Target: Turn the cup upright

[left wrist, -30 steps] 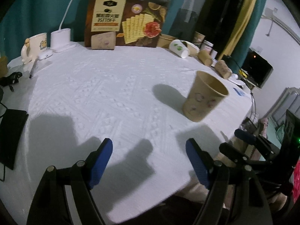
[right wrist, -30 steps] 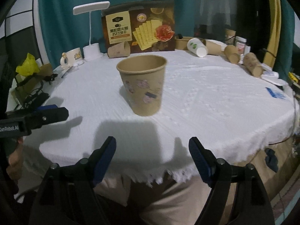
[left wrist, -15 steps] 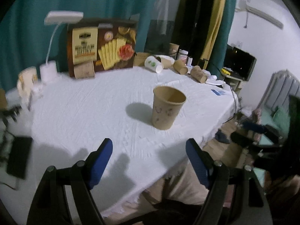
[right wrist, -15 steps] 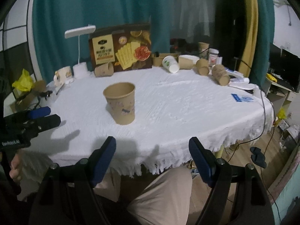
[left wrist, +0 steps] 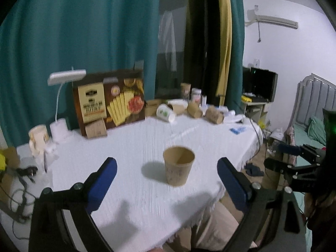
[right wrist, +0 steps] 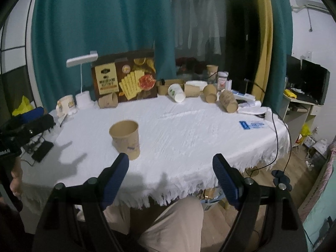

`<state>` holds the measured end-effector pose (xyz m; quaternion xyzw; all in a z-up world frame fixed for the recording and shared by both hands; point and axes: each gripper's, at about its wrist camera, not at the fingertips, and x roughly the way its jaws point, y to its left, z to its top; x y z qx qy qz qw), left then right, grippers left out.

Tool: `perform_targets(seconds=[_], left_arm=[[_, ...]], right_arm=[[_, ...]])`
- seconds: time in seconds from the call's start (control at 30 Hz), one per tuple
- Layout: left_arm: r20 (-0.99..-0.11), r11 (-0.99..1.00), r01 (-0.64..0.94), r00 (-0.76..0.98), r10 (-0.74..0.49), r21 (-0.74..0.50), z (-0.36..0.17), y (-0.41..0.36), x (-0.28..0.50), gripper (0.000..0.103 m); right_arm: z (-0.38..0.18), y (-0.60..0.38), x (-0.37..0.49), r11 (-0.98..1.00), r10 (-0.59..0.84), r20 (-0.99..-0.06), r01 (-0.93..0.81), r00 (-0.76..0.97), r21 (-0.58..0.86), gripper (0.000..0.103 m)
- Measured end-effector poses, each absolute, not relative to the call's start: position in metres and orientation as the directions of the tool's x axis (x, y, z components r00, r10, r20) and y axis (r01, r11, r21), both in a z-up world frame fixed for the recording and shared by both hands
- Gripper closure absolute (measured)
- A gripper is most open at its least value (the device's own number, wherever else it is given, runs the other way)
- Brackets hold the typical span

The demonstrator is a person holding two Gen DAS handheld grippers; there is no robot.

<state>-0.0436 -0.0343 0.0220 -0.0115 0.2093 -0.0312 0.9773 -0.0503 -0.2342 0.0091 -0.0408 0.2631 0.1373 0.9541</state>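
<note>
While the brown paper cup [left wrist: 178, 169] stood upright, mouth up, on the white-clothed table [left wrist: 136, 147] near its front edge, neither gripper touched it. The left gripper [left wrist: 166, 180] hung in front of the cup with its blue fingers spread wide and nothing between them. The right gripper [right wrist: 170, 175] (also spread wide and holding nothing) sat off the table's front edge, the cup up and to its left. A cracker box [right wrist: 125, 78] and several tipped cups [right wrist: 227, 104] lay along the far side.
</note>
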Motion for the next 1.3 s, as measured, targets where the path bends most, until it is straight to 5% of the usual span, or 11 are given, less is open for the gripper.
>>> perform_targets(seconds=[0.57, 1.3], left_arm=[[-0.277, 0.999, 0.027, 0.961, -0.019, 0.025, 0.063, -0.040, -0.070, 0.002], [-0.210, 0.997, 0.067, 0.976, -0.058, 0.035, 0.035, -0.043, -0.093, 0.002]], right_arm=[[0.060, -0.244, -0.093, 0.966, 0.245, -0.312, -0.257, 0.918, 0.004, 0.011], [0.027, -0.240, -0.106, 0.969, 0.241, -0.283, -0.247, 0.928, 0.017, 0.010]])
